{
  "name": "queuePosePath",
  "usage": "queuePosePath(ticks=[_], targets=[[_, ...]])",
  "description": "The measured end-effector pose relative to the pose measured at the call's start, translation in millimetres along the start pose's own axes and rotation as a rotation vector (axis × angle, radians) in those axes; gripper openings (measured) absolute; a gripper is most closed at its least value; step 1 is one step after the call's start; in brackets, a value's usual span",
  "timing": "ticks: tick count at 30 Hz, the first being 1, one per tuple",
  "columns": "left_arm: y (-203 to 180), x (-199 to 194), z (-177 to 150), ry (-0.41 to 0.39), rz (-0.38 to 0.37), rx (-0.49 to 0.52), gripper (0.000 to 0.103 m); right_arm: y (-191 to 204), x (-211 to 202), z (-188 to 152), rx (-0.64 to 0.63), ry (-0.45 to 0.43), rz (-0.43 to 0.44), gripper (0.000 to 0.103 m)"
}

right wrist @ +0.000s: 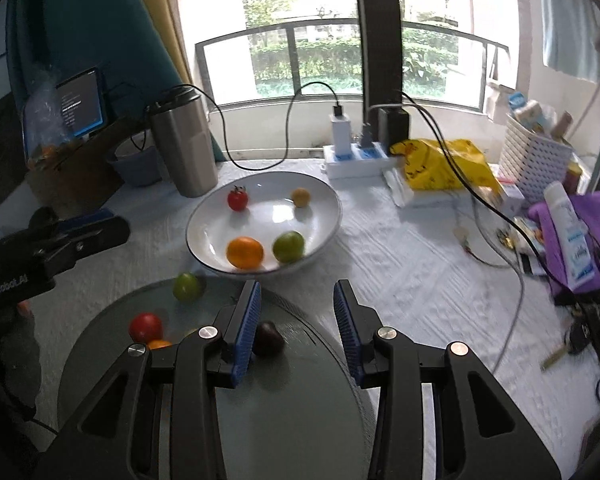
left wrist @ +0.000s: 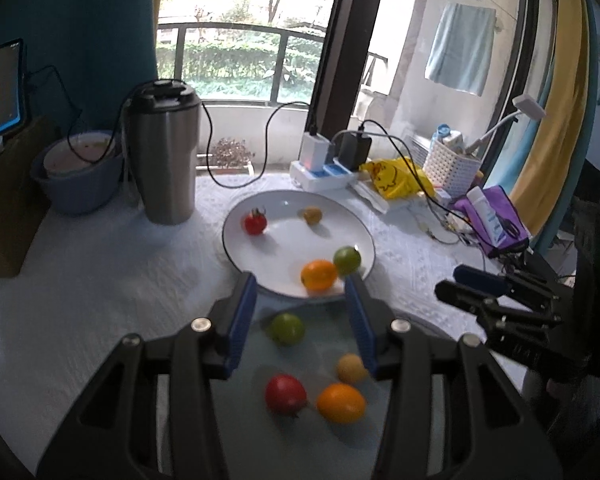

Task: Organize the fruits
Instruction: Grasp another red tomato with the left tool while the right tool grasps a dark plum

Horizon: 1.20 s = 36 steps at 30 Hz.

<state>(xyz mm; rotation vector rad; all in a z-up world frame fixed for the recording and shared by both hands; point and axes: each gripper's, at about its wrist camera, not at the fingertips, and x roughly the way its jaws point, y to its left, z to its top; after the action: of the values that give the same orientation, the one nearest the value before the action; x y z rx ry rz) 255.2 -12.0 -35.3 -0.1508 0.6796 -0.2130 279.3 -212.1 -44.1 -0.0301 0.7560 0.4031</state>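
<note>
The fruits sit in 2 groups on the white-clothed table (right wrist: 400, 280): a white plate (right wrist: 320, 192) at the centre of the right wrist view holds 4, a red cherry tomato (right wrist: 237, 199), a small yellow-brown fruit (right wrist: 301, 197), an orange fruit (right wrist: 245, 253) and a green fruit (right wrist: 288, 246); the grey glass plate (right wrist: 284, 420) at the lower centre holds a second green fruit (right wrist: 187, 286), a red tomato (right wrist: 145, 327), a dark purple fruit (right wrist: 268, 338) and an orange one mostly hidden by the jaw. The left wrist view also shows a pale yellow fruit (left wrist: 350, 368) on that grey plate. The right gripper (right wrist: 297, 312) hangs over the grey plate with its jaws spread wide and nothing between them, the dark fruit just beside the left jaw. The left gripper (left wrist: 300, 300) is likewise released and empty, above the green fruit near the white plate's edge. These fruits look small, round, smooth and light, likely to roll on glass, and the tomatoes probably bruise easily, so a gentle squeeze across the widest middle seems best.
</note>
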Motion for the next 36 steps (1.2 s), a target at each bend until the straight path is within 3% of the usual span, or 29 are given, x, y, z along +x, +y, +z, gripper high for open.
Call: queuePosePath(ticks=[18, 28, 36], targets=[[-14, 14, -55, 0.133, -0.003, -0.036, 0.048, -31, 4, -37, 0.063, 0.038, 0.021, 0.04], [5, 28, -60, 0.165, 0.115, -0.051, 0.048, -16, 14, -47, 0.037, 0.08, 0.067, 0.04], [8, 38, -63, 0.206, 0.067, -0.055, 0.048, -3, 30, -44, 0.02, 0.117, 0.087, 0.04]])
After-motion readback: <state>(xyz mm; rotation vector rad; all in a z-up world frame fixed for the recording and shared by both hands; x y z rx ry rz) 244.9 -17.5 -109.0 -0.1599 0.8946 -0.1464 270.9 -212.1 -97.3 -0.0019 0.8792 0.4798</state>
